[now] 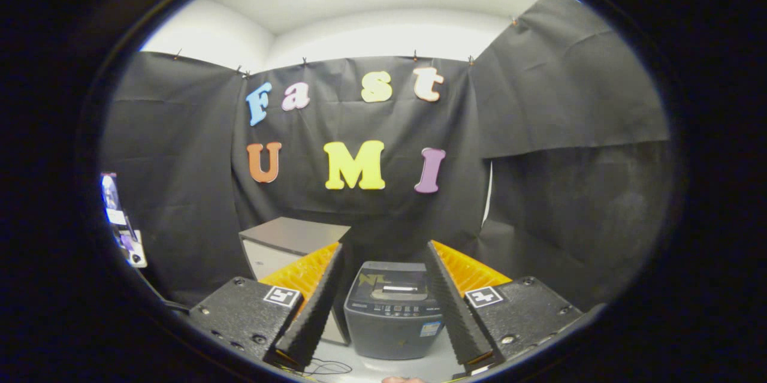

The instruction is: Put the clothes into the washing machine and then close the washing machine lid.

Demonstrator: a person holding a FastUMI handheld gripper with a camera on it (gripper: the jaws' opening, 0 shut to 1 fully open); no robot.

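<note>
Lining up on the washing machine, claw spread and empty.

I am holding the gripper [383, 287] level with its fingers wide apart, framing the small top-loading washing machine [392, 314] between them so I can judge the approach. The machine is standing upright, control panel facing me, lid lying flat on top; a grey cabinet [287, 245] is sitting just beside it. I cannot spot the clothes.
</note>
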